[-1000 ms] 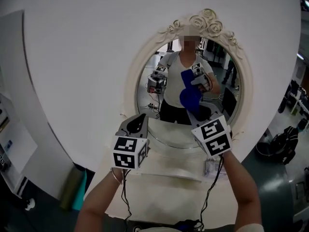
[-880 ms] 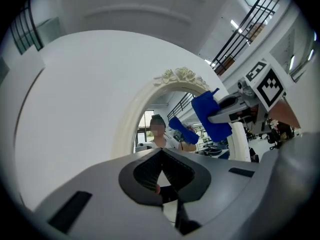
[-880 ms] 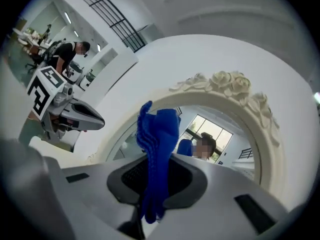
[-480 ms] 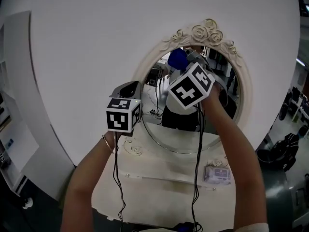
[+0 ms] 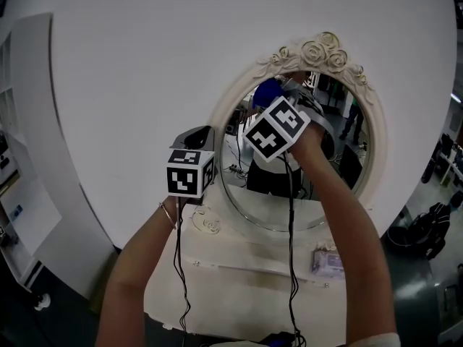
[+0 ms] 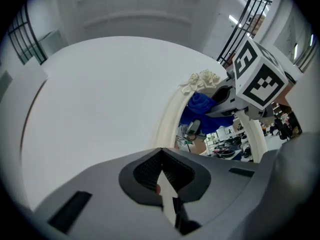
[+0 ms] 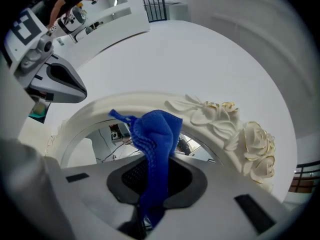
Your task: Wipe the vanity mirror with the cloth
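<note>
While the right claw pinches the blue cloth, the fabric bunches up past its tips at the top of the vanity mirror, just below the rose carving on the frame. The left claw is pressed together with nothing in it, beside the mirror's left edge. The right arm covers the middle of the glass. A small packet on the tabletop is too blurry to identify.

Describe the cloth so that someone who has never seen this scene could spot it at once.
Find the oval vanity mirror in its white frame against the white wall, then look to its top, just below the carved roses. There the right gripper holds a bunched cloth, bright blue against all the white.
</note>
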The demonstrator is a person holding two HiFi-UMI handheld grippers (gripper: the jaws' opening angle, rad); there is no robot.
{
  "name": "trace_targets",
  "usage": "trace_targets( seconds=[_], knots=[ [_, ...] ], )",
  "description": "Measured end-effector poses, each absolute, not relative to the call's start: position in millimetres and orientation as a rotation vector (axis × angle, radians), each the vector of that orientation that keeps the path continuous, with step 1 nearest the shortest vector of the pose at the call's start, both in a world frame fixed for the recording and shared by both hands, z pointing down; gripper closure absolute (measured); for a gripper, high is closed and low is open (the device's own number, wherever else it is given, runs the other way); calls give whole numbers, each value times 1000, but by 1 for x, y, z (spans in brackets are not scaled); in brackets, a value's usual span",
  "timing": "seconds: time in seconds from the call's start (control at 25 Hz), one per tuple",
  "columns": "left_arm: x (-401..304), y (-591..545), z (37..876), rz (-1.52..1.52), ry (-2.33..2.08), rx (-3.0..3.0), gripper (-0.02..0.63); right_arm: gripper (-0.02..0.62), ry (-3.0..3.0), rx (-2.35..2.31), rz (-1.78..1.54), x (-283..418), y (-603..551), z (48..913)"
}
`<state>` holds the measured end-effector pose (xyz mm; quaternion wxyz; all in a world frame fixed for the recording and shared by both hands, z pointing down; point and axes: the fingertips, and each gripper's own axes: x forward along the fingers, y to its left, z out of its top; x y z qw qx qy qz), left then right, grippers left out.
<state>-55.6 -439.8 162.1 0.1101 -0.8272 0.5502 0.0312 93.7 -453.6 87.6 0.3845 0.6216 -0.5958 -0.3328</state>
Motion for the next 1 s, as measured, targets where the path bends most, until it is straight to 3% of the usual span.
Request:
trace_targets(
  seconds=[0.4,1.0],
  knots=[
    [-75,-452,220,35,1684,-2484,601,529,-1514,1465,-856,46,-465,142],
    [-103,-454,349,-63,1833,-2602,601,529,-1537,1249,-789,2,-475,292]
  ],
)
